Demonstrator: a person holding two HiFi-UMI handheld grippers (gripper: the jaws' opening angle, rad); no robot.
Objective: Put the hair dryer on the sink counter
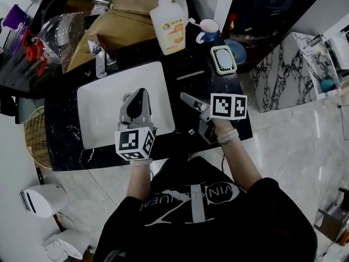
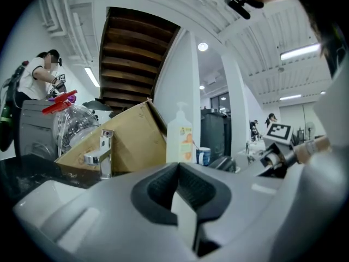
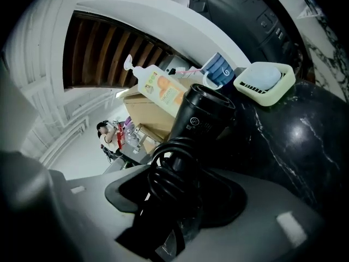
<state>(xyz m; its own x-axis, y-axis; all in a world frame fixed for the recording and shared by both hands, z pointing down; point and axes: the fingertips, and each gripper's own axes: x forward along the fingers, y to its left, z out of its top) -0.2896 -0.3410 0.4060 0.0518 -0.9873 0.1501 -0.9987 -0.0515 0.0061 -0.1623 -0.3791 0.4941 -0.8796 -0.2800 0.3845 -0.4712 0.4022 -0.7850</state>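
The black hair dryer [image 3: 200,119], its cord wound round the handle, sits between the jaws of my right gripper [image 1: 192,100], which is shut on it. Its barrel points toward the soap dispenser [image 3: 161,89] and lies low over the black marble sink counter [image 3: 297,146]; I cannot tell whether it touches. In the head view the hair dryer [image 1: 191,82] is dark against the counter [image 1: 65,141], right of the white basin [image 1: 103,119]. My left gripper [image 1: 139,96] hovers over the basin, shut and holding nothing.
At the back of the counter stand the soap dispenser [image 1: 168,23], a blue-and-white cup [image 1: 210,31] and a pale green soap dish [image 1: 223,59]. The faucet [image 1: 101,59], a cardboard box [image 1: 114,29] and a clear plastic jug [image 1: 62,31] are behind the basin.
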